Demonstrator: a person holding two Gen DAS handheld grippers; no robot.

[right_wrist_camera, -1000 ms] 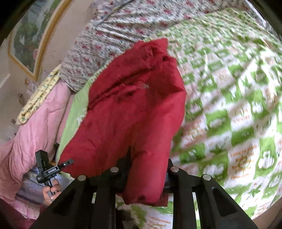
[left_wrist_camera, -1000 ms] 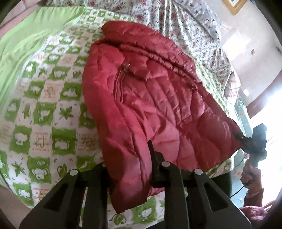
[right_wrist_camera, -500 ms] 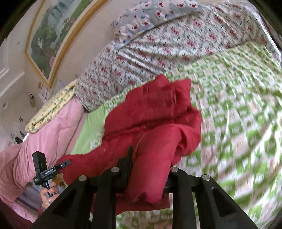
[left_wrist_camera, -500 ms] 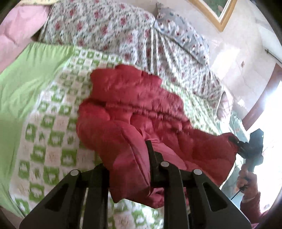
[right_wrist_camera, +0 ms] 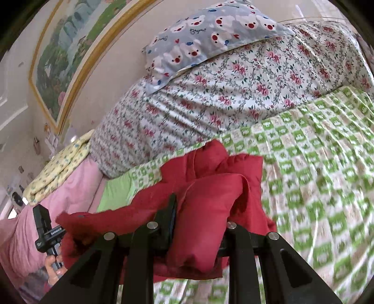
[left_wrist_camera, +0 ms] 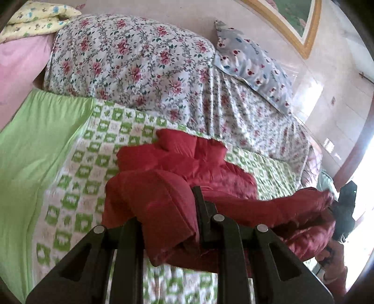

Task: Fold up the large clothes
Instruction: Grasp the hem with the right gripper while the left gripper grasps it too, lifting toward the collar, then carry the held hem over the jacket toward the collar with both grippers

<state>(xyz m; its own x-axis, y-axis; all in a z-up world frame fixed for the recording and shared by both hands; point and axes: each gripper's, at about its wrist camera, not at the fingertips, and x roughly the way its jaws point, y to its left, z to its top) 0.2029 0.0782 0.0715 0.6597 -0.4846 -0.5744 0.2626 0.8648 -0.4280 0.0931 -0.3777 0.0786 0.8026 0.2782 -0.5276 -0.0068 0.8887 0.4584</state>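
A red quilted jacket (left_wrist_camera: pixel 210 173) lies bunched on the green-and-white checked bedspread (left_wrist_camera: pixel 77 187). My left gripper (left_wrist_camera: pixel 168 224) is shut on one lower corner of the jacket and holds it raised. My right gripper (right_wrist_camera: pixel 198 224) is shut on the other lower corner of the jacket (right_wrist_camera: pixel 205 194), also raised. The hem stretches between the two grippers above the bed. The right gripper also shows at the right edge of the left wrist view (left_wrist_camera: pixel 343 210), and the left gripper shows at the left edge of the right wrist view (right_wrist_camera: pixel 46 231).
A floral quilt (left_wrist_camera: pixel 140 60) is piled at the head of the bed with a grey bear-print pillow (right_wrist_camera: pixel 205 30) on top. A pink blanket (right_wrist_camera: pixel 30 224) and a yellow pillow (left_wrist_camera: pixel 35 18) lie to the side. A framed painting (right_wrist_camera: pixel 70 53) hangs on the wall.
Both grippers have lifted the jacket's lower edge and carried it toward the head of the bed. The jacket has gone from spread flat to bunched and folding over itself.
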